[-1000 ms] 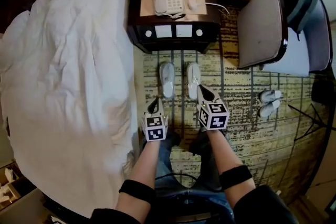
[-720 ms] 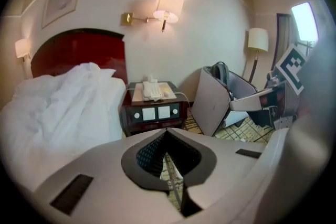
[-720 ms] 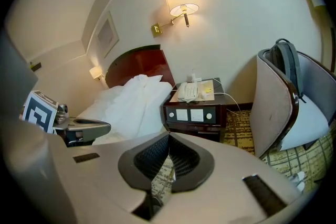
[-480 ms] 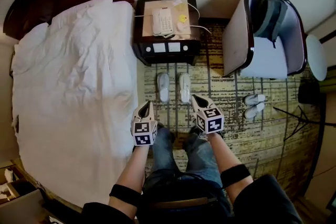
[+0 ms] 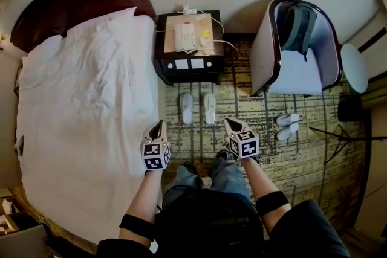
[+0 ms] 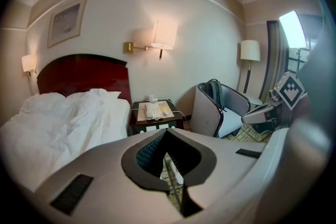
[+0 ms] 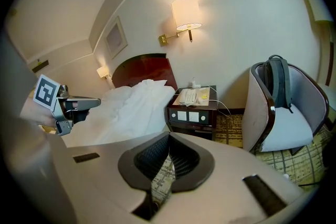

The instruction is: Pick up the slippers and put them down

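Carry the shut, empty left gripper [image 5: 159,125] and right gripper [image 5: 229,123] clear, leaving the white slippers [image 5: 209,108] paired before the nightstand [image 5: 188,63].

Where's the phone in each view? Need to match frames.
Head view: phone top centre, on the nightstand beside the bed.
Left gripper view: phone just left of centre, on the same nightstand.
Right gripper view: phone near centre, right of the bed.
Shared landmark: armchair holding a backpack, right of the nightstand in all three.
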Motion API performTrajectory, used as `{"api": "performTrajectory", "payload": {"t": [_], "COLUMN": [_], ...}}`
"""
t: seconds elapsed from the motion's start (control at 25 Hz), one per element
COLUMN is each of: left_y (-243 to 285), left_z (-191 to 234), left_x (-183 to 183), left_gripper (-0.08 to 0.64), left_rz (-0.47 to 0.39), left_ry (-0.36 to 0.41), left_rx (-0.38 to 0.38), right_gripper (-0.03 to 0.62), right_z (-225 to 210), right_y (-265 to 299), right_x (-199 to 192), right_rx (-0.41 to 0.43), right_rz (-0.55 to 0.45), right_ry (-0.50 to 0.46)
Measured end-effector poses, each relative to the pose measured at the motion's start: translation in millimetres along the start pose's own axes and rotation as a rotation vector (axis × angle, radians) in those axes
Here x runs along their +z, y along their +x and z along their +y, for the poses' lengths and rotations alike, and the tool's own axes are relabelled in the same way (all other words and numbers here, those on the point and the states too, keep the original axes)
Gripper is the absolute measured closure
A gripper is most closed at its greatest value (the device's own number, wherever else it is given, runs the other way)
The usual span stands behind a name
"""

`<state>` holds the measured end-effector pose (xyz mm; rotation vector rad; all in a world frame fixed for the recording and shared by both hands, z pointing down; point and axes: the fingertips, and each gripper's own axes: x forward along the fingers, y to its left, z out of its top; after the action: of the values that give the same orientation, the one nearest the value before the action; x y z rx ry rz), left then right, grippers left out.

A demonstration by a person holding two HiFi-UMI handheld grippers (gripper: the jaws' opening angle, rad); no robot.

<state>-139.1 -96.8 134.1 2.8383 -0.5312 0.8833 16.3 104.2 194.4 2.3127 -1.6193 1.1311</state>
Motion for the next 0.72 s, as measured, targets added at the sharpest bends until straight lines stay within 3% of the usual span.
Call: {"api": "performTrajectory", "payload": {"t": [0.28, 0.72], "left_y": [-21.0, -49.8], "left_z": [4.8, 5.2], "left_x": [12.7, -10.9], "left_gripper": [0.556, 0.556], "left_rz": [-0.045, -0.049], "left_ry": [0.007, 0.014], "left_rx": [-0.056, -0.092], "right_gripper": [0.591, 0.591], "right_z": [12.5, 33.0], "right_y": [-31.1, -45.1], "right_x": [10.5, -18.3], "right_rx": [-0.045, -0.067], "right_rz": [-0.035, -0.030], "right_ry": [-0.014, 0.003]}}
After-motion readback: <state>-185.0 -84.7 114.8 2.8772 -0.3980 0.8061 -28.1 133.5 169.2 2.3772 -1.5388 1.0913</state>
